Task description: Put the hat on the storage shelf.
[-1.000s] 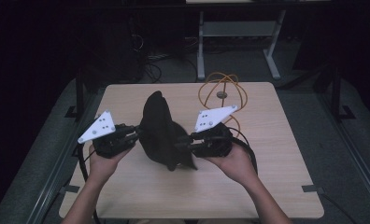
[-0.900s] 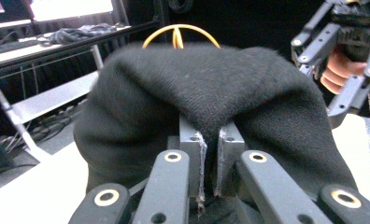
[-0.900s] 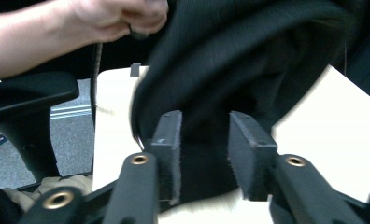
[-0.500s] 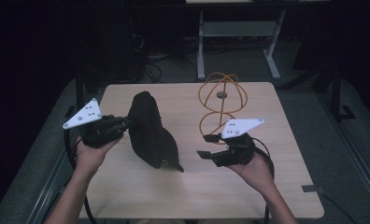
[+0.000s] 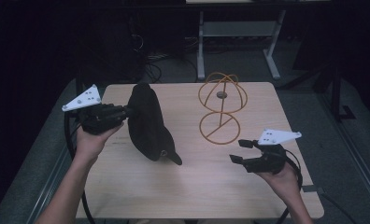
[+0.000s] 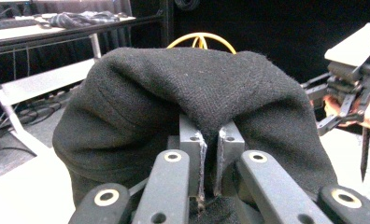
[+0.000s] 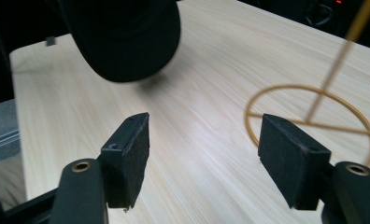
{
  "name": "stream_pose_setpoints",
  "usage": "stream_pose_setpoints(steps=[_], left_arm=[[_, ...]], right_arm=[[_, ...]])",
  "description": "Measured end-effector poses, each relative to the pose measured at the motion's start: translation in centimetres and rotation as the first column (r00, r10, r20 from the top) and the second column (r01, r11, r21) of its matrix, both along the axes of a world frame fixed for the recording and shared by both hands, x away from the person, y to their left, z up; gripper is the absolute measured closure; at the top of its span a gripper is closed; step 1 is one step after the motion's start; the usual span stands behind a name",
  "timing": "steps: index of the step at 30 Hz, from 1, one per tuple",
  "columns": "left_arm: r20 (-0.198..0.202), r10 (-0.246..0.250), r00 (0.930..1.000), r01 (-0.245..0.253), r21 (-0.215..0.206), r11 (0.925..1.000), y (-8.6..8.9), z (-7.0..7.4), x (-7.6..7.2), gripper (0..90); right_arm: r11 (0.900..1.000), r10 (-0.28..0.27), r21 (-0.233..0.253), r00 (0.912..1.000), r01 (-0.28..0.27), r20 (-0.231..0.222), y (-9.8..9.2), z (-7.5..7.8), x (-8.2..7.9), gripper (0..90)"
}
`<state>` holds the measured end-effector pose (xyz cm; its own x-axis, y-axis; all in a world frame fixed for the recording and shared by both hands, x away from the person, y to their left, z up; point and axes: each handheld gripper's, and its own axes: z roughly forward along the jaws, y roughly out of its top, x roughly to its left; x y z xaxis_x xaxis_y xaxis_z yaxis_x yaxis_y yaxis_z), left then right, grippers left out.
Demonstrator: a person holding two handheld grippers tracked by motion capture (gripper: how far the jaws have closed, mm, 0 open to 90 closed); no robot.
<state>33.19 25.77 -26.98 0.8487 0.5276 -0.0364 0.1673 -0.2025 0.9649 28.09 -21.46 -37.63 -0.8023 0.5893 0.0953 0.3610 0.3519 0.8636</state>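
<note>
The cap point(image 5: 147, 125) hung over the left half of the table point(image 5: 192, 186), its brim tip low near the wood and its crown lifted, held only by the left gripper point(image 5: 124, 112) — whose fingers point(image 6: 192, 142) were pressed nearly together on a fold of the black cloth. The right gripper point(image 5: 239, 151) was well apart from it at the near right, fingers point(image 7: 127, 156) spread wide over bare wood and holding nothing. Just beyond stood the wire stand point(image 5: 220, 109), a dome on a stem above a ring base. The risk, as I judged it, lay in that single pinch: soft fabric could creep out of a narrow grip and the cap would drop or sag. A swing toward the stand could also catch a wire and tip it — it looked light.
</note>
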Motion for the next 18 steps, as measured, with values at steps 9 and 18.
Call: stream_pose_setpoints(steps=[9, 18], left_arm=[[-0.019, -0.012, 0.9997, 0.013, 0.016, 0.9998, -1.1, 1.1, 1.7, 84.6], [-0.029, -0.025, 0.9993, 0.025, 0.016, 0.9995, -2.4, 2.3, 3.3, 84.5]], right_arm=[[0.998, -0.057, -0.013, 0.9973, 0.056, -0.047, -2.9, -2.0, 0.4, 28.0], [0.994, -0.108, -0.026, 0.9934, 0.107, -0.040, -4.6, -3.1, 0.3, 27.1]])
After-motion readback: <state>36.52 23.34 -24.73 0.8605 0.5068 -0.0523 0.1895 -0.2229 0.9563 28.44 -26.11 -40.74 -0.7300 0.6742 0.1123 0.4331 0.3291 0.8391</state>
